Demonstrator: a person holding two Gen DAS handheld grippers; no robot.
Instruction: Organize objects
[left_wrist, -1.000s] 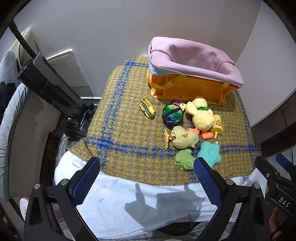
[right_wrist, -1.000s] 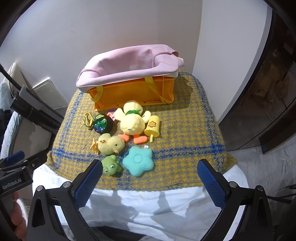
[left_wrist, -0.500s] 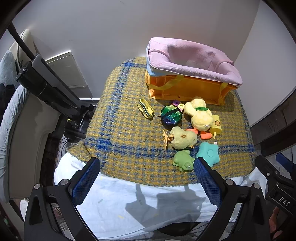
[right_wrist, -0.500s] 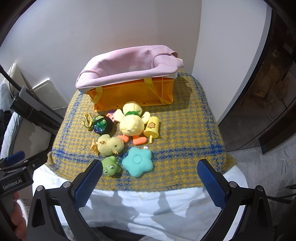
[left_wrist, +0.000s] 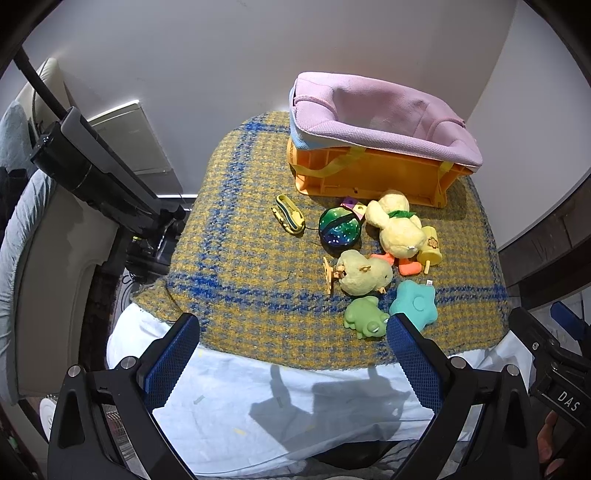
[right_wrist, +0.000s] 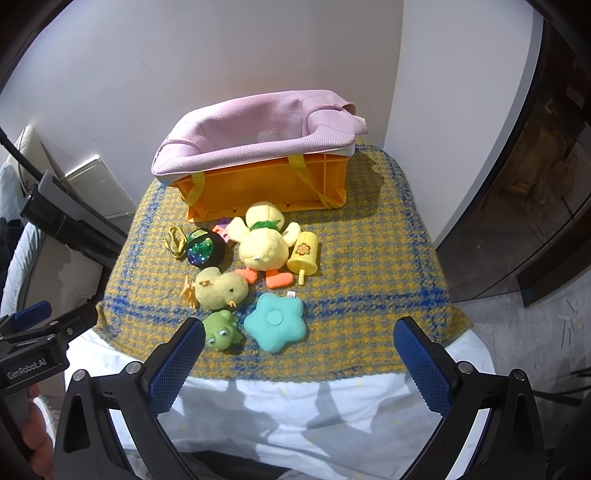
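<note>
Both claws wide, nothing held. My left gripper (left_wrist: 291, 354) hangs over the near table edge; the green frog (left_wrist: 364, 318) sits just beside its right finger (left_wrist: 413, 360), the teal star (left_wrist: 413, 302) just past that fingertip. My right gripper (right_wrist: 300, 363) is level and also back at the near edge, frog (right_wrist: 221, 329) touching or just off its left finger (right_wrist: 176, 369), star (right_wrist: 275, 322) between the fingers, further out. Small chick (right_wrist: 219, 288), big duck (right_wrist: 263, 242), yellow cup (right_wrist: 304, 254) and sparkly ball (right_wrist: 203, 248) are clustered mid-blanket (right_wrist: 369, 258), ahead of both claws. Orange crate (right_wrist: 273, 188) with pink liner (right_wrist: 258, 127) stands behind them by the wall.
</note>
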